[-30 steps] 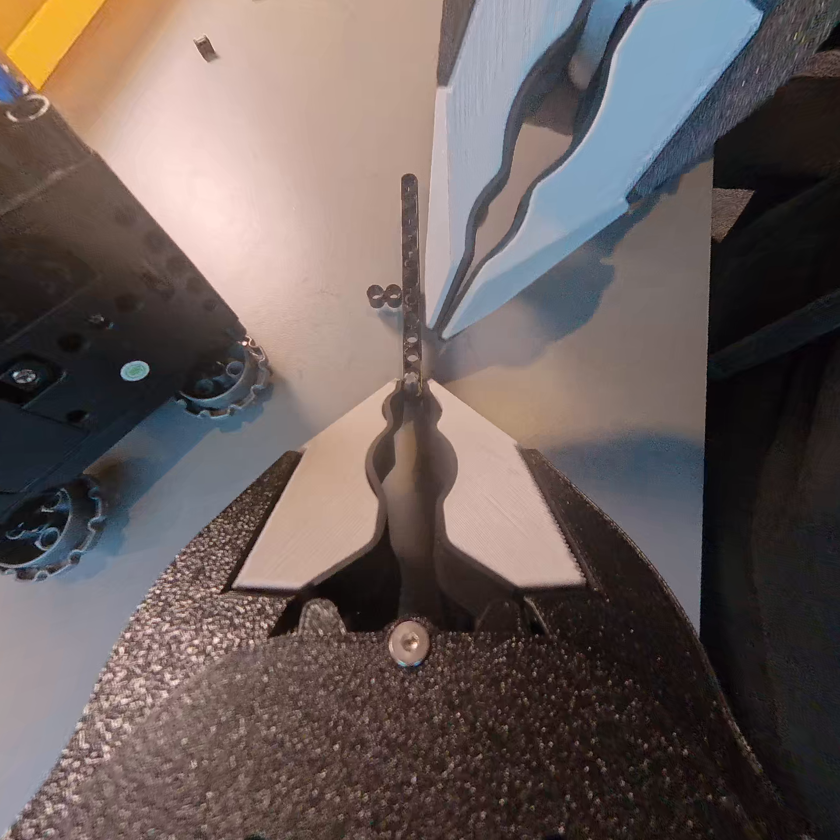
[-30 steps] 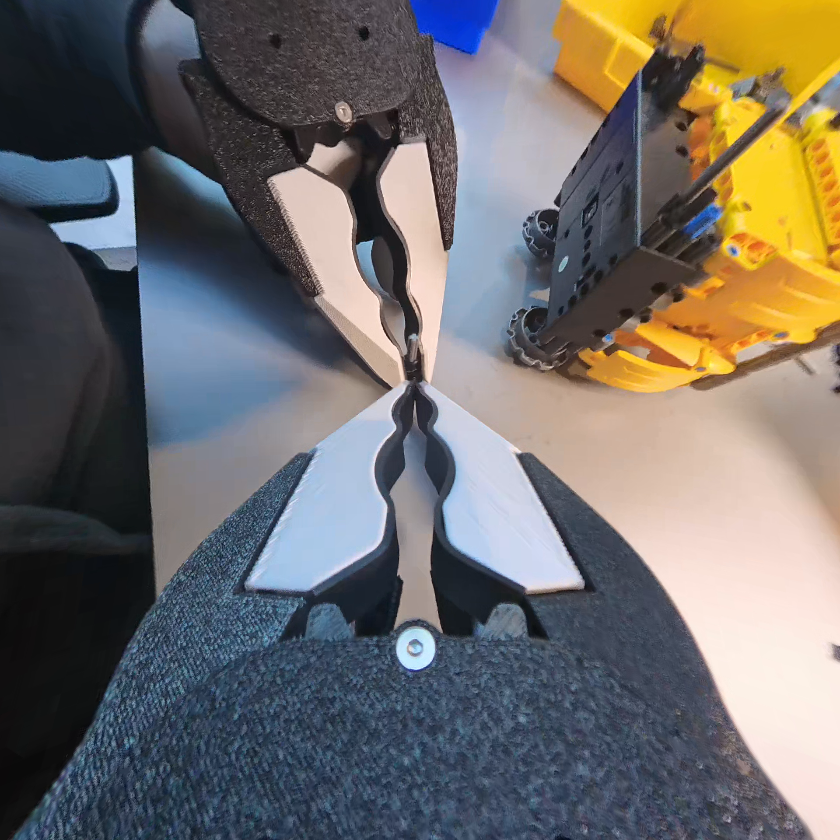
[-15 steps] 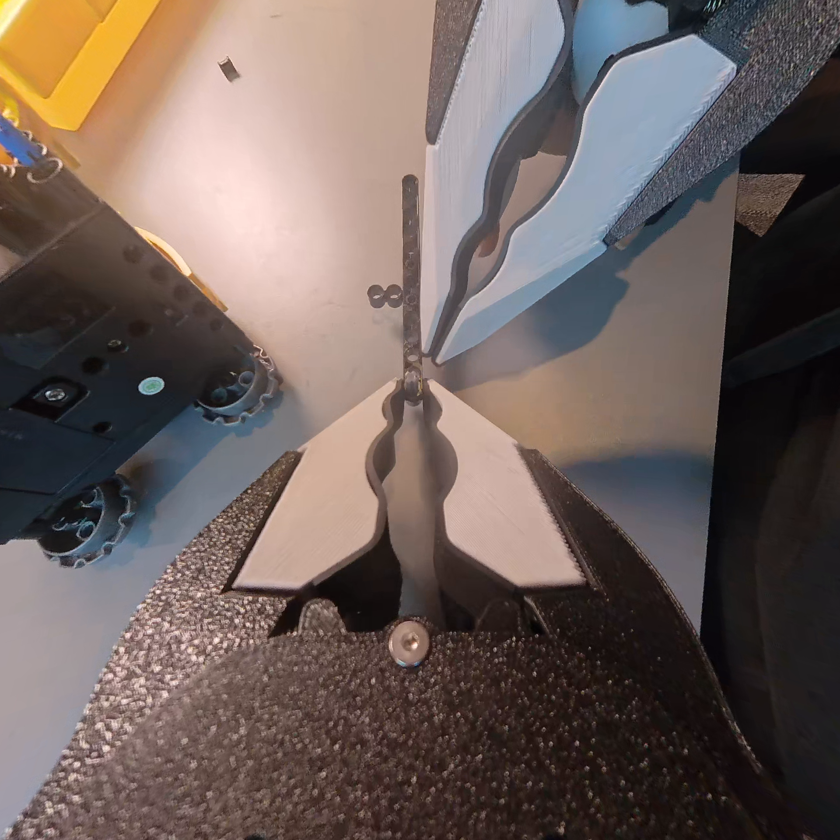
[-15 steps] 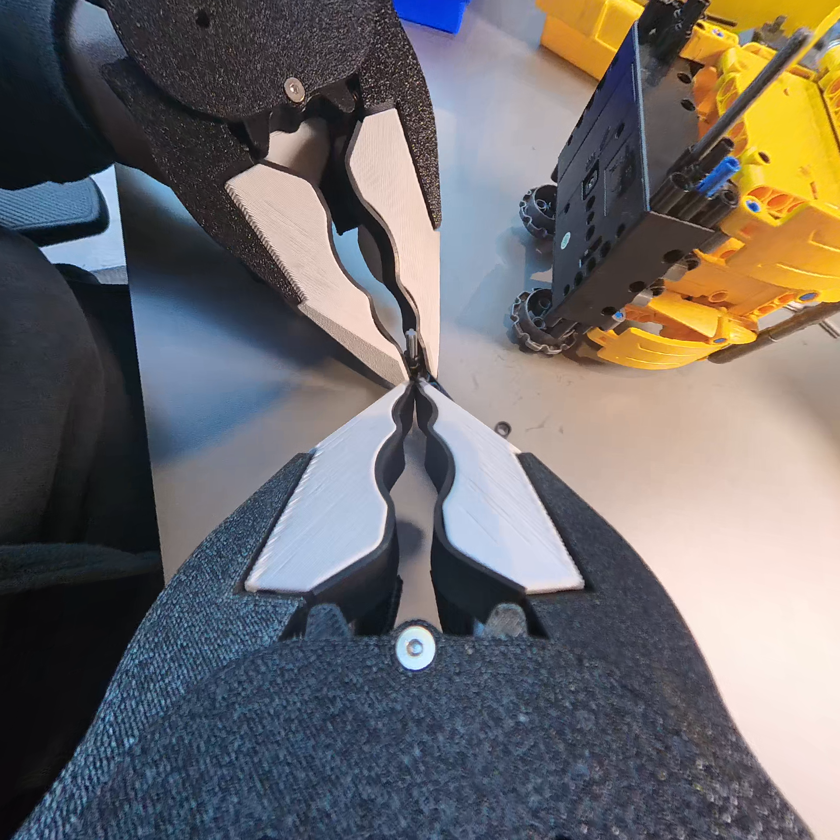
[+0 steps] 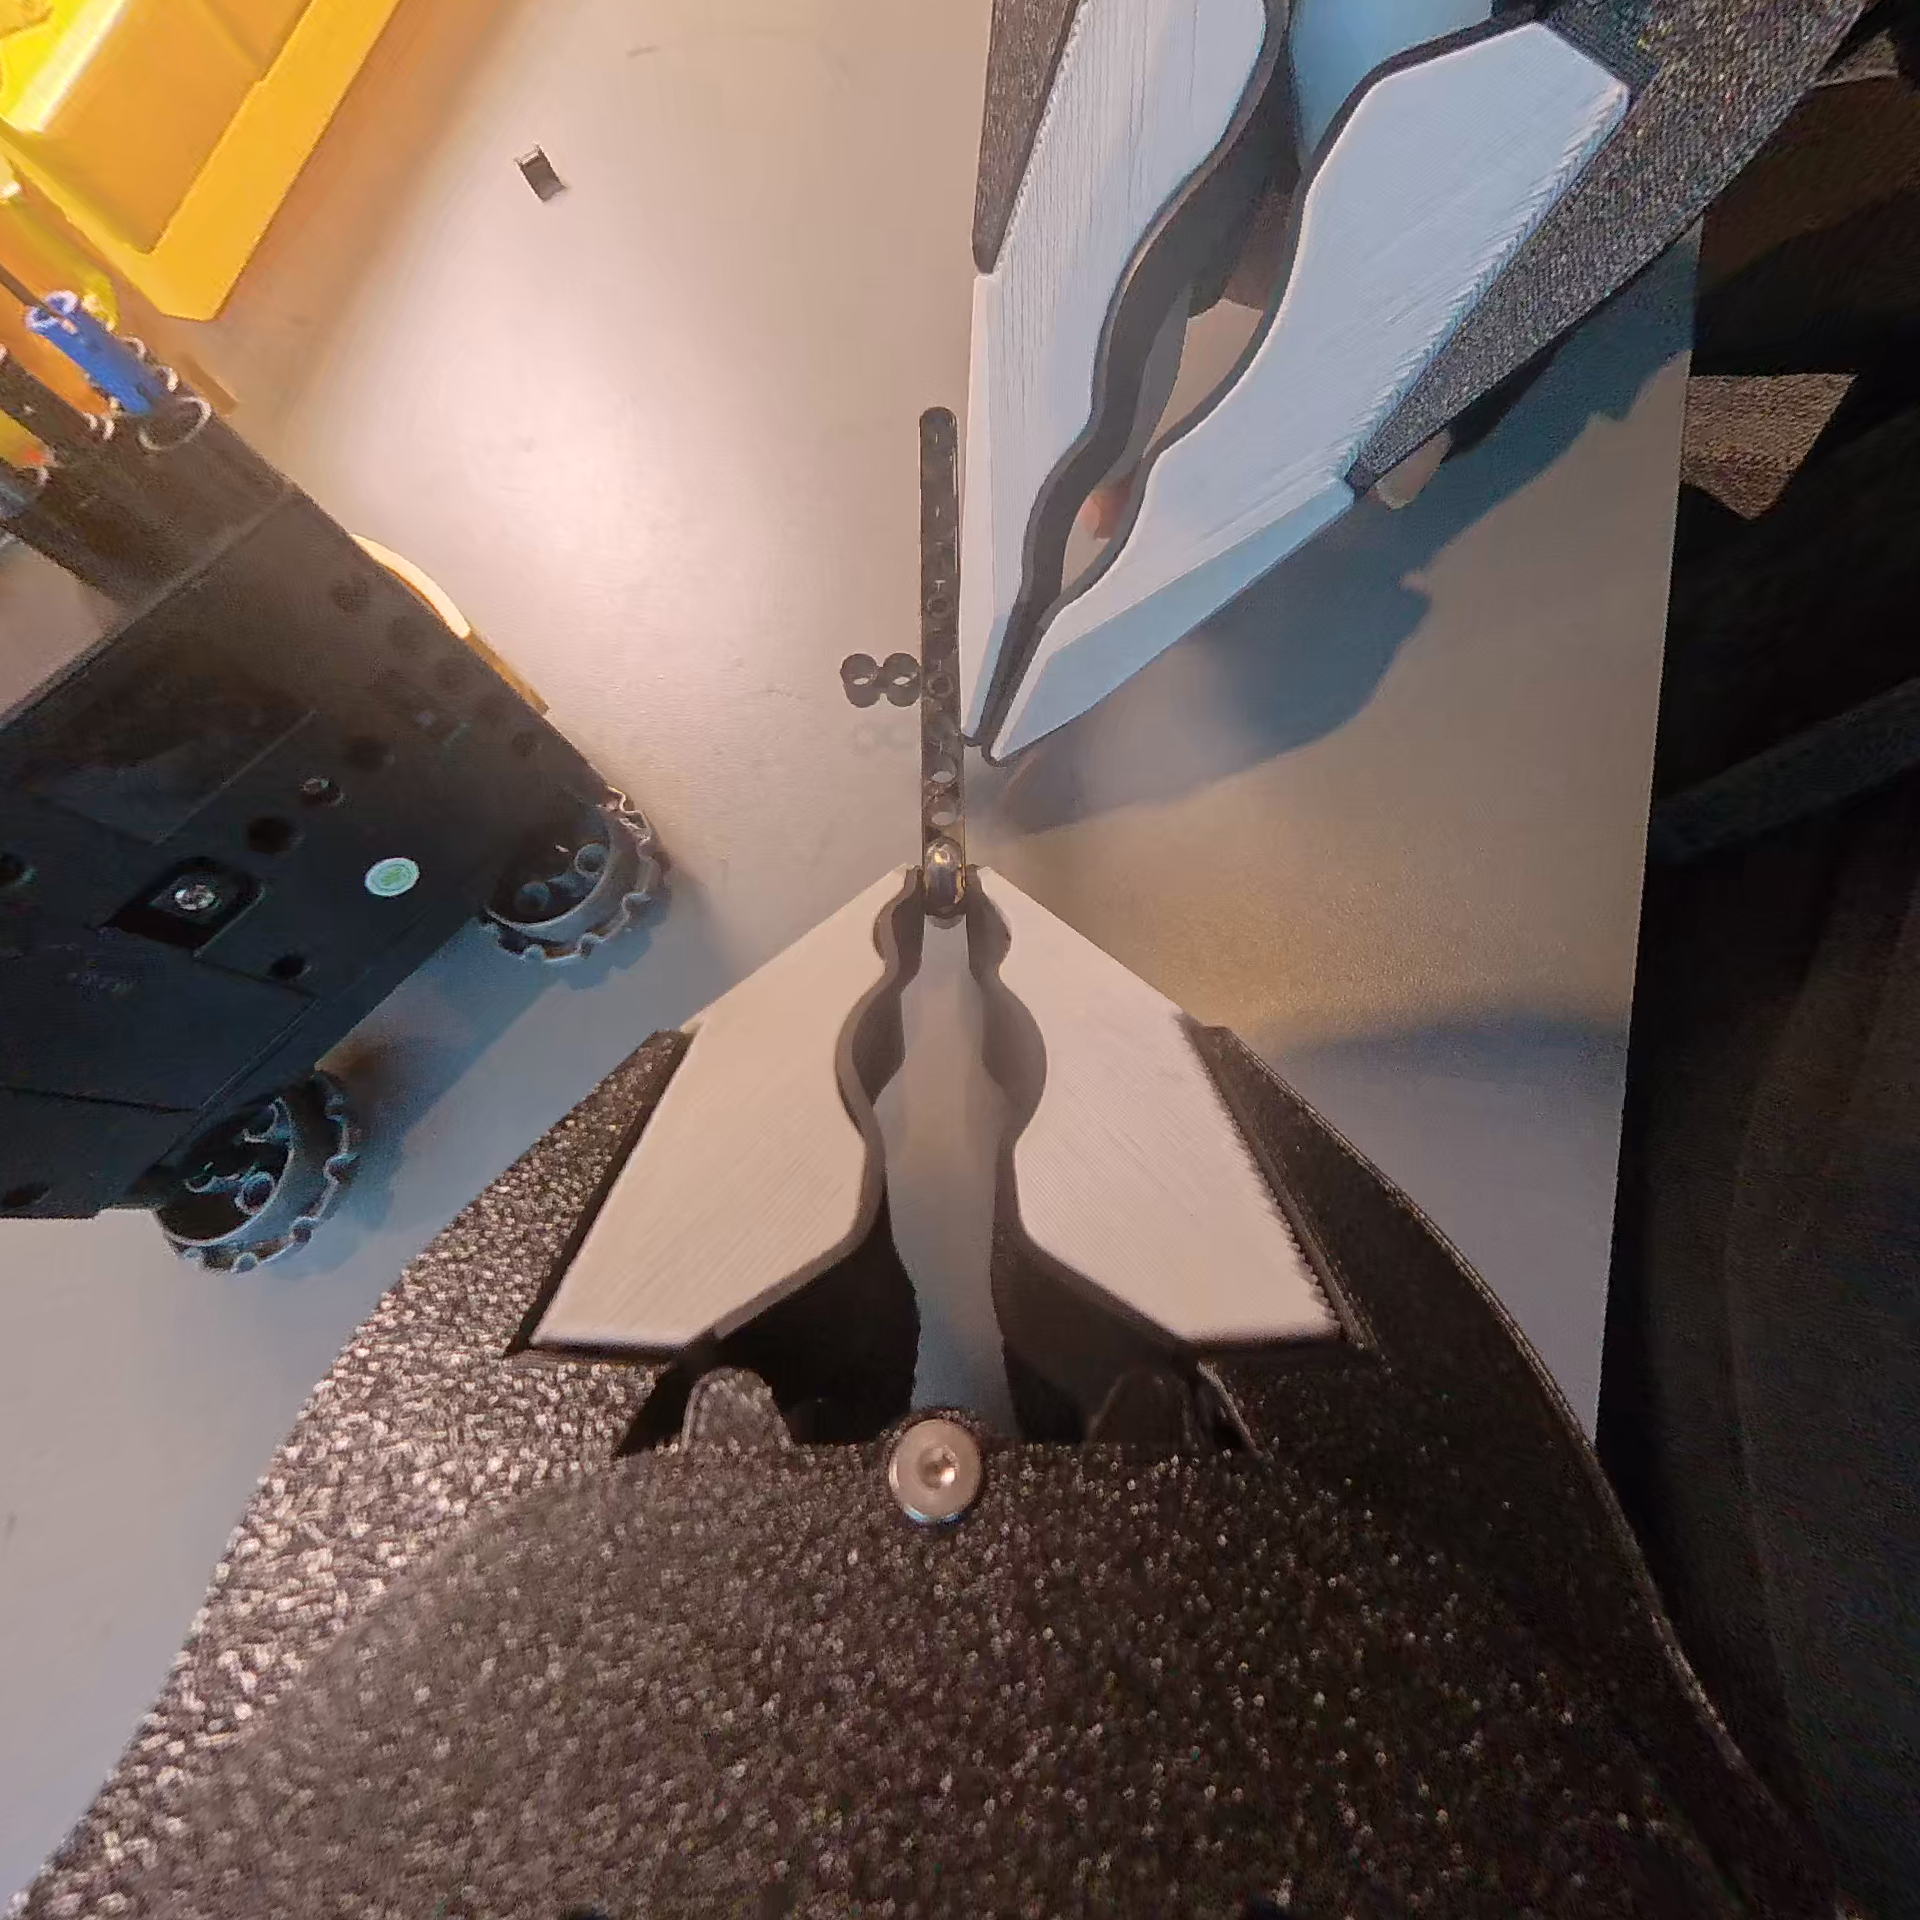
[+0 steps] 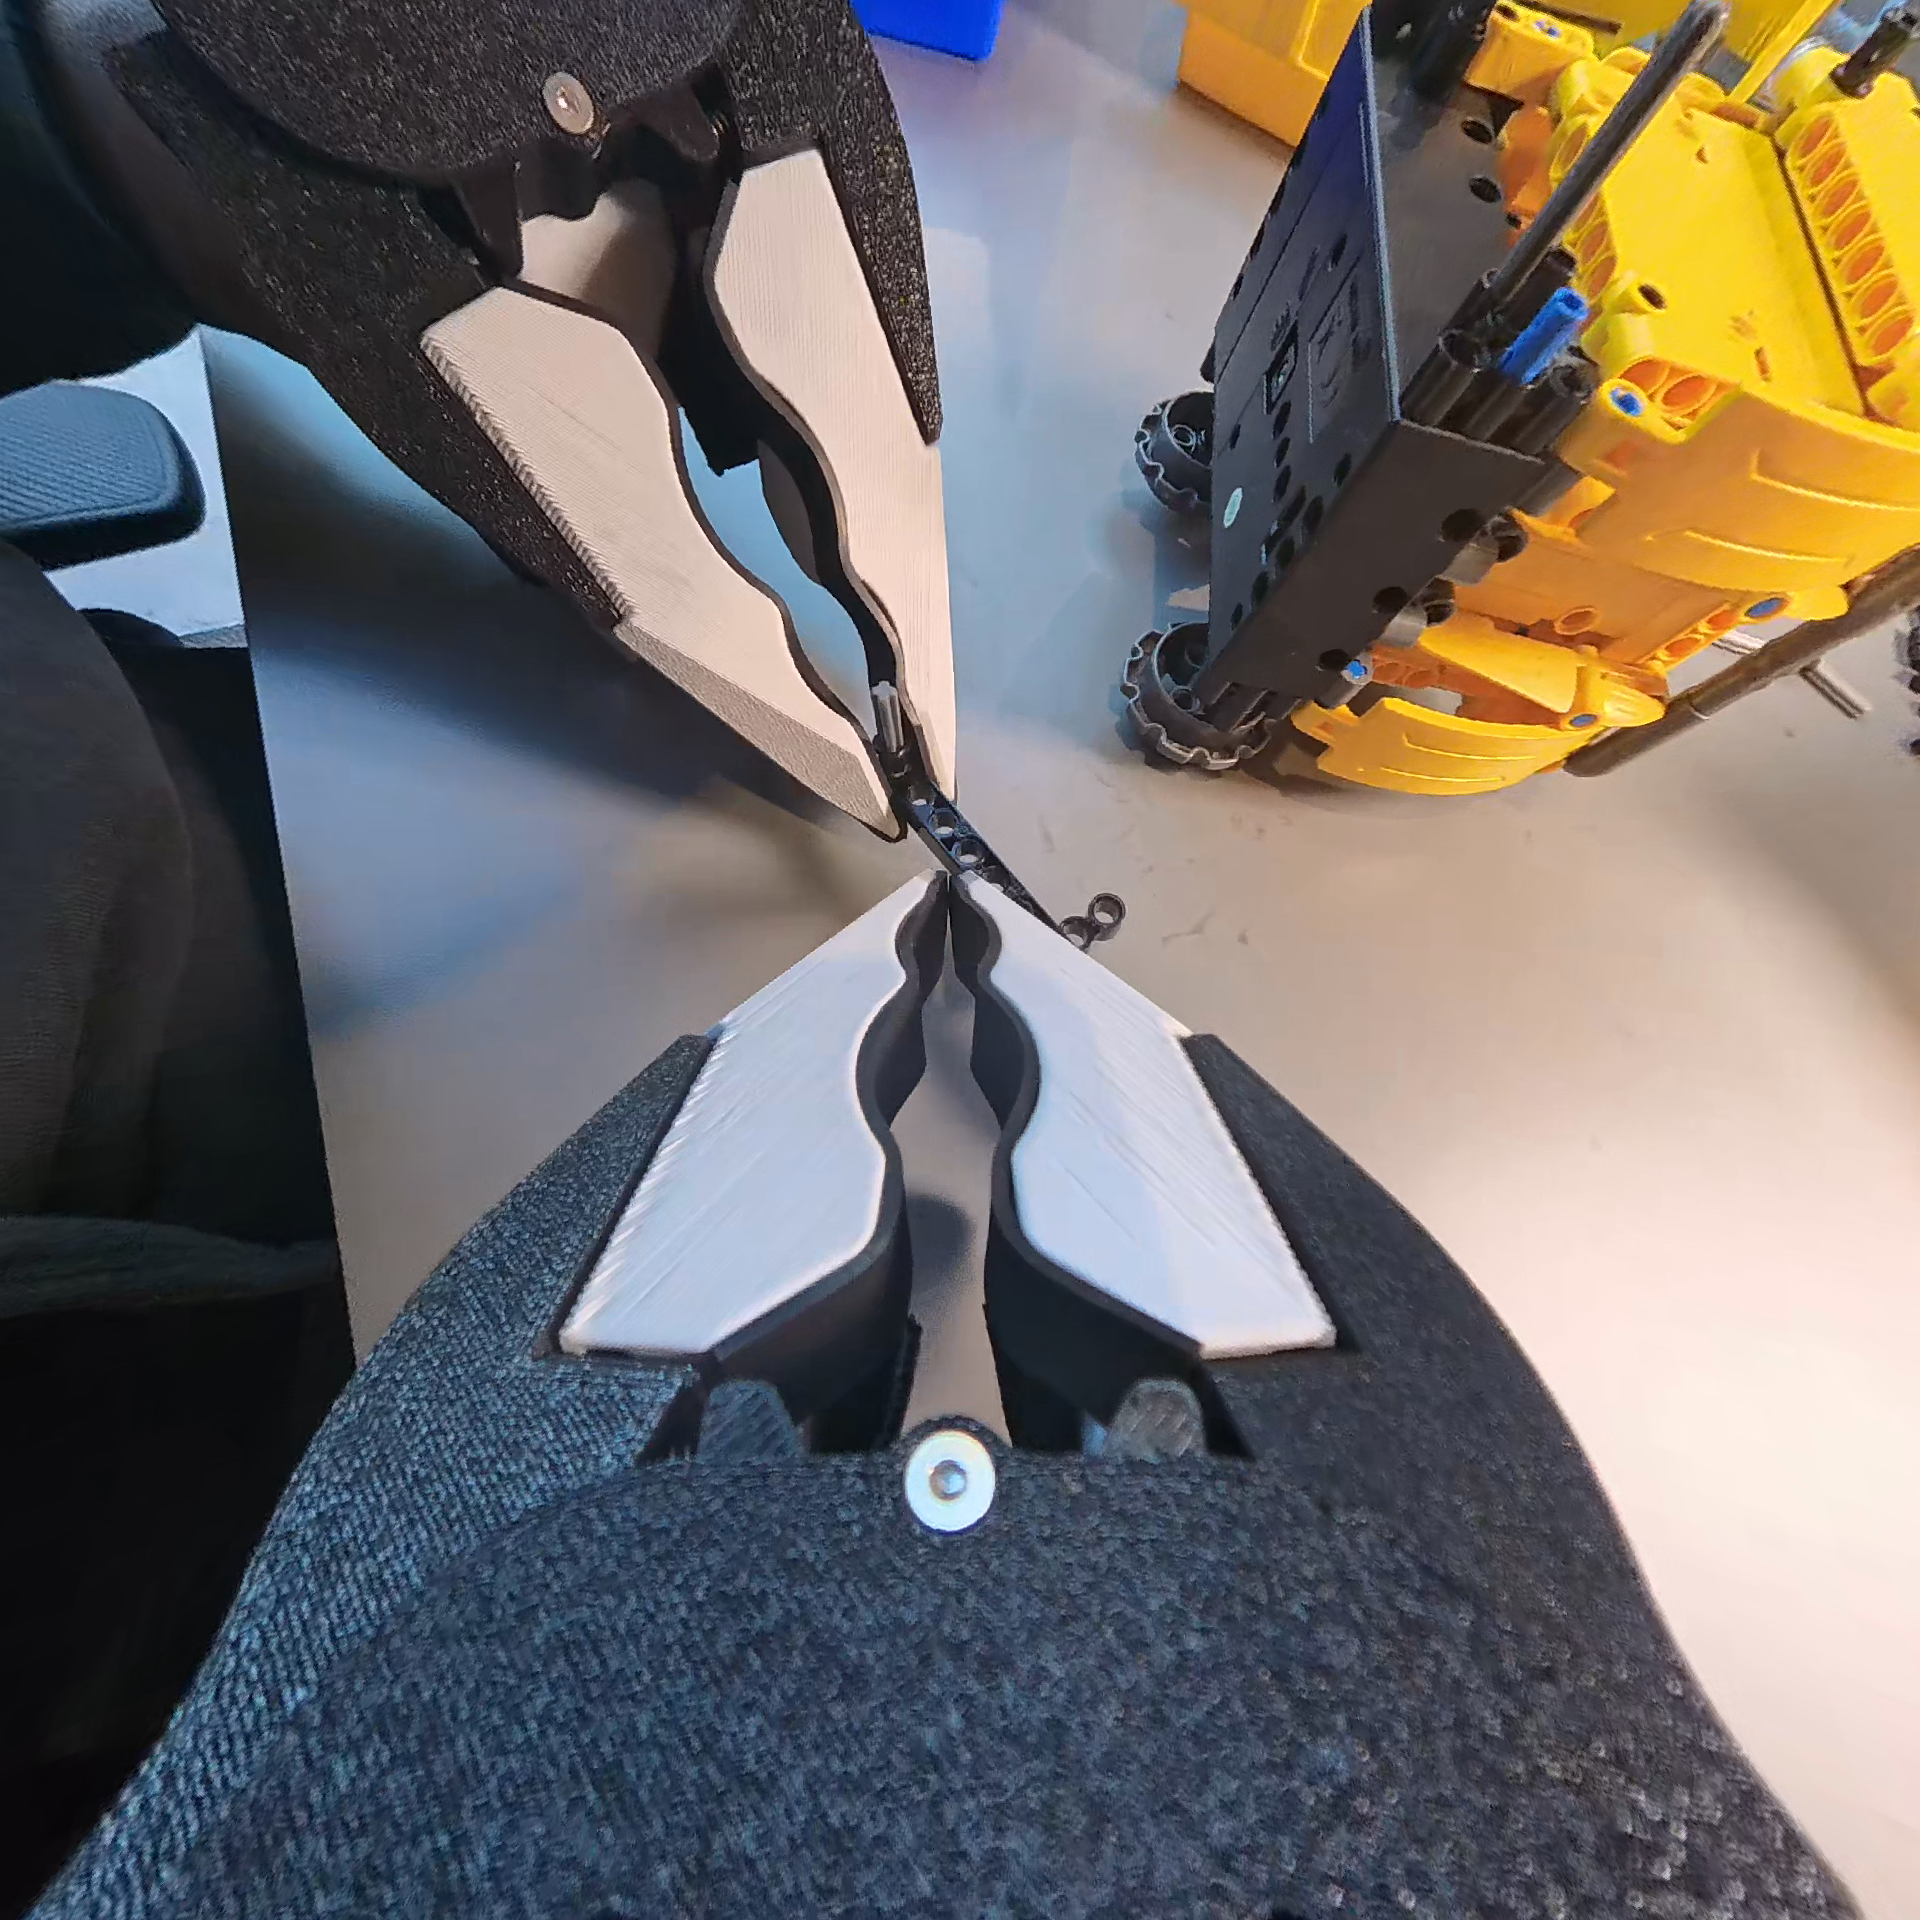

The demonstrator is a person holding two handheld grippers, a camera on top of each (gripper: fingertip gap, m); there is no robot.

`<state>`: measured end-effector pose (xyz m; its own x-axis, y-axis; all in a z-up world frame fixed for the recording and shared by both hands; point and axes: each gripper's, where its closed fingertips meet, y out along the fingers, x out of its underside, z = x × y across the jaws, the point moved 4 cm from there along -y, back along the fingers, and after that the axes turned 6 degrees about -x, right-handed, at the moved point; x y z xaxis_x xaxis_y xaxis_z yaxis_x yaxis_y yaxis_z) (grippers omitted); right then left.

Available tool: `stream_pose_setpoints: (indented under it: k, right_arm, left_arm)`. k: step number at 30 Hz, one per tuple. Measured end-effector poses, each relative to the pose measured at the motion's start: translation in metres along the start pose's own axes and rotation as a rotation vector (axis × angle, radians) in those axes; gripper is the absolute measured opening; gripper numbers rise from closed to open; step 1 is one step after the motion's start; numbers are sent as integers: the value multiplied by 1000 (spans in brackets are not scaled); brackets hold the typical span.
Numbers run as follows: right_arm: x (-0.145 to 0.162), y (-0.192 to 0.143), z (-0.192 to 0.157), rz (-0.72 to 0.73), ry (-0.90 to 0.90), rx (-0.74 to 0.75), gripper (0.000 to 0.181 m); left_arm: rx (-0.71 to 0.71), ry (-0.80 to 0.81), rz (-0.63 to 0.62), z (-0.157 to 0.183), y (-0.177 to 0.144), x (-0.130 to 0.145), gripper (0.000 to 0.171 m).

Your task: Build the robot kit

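Observation:
My left gripper (image 5: 943, 896) is shut on the near end of a thin black beam with holes (image 5: 940, 582), held above the grey table. A small black two-hole connector (image 5: 878, 673) sticks out from the beam's left side. A grey pin (image 6: 885, 717) sits in the beam between the left fingers. My right gripper (image 6: 948, 883) is shut, and its tips rest against the beam's right side in the left wrist view (image 5: 987, 740). The beam (image 6: 961, 847) runs behind its right finger. I cannot tell whether it pinches anything.
A yellow and black brick-built vehicle (image 6: 1558, 468) with small black wheels (image 5: 577, 894) stands close by. A yellow bin (image 5: 156, 156) and a small loose black piece (image 5: 538, 171) lie farther off. The table edge (image 5: 1652, 935) borders a dark chair (image 6: 83, 468). Less than 4 cm separates the two grippers' tips.
The two grippers have shifted slightly, so part of the beam and the connector now show in the right wrist view. The vehicle looks nearer. Both grippers stay shut.

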<state>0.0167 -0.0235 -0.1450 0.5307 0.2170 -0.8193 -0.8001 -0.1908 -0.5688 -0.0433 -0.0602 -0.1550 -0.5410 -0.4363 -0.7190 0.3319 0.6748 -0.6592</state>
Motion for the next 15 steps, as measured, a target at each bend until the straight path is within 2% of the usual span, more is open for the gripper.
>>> stream_pose_setpoints:
  k: [15]
  right_arm:
    - [1, -8, 5, 5, 7, 30, 0]
  left_arm:
    - [-16, 16, -7, -2, -4, 0, 5]
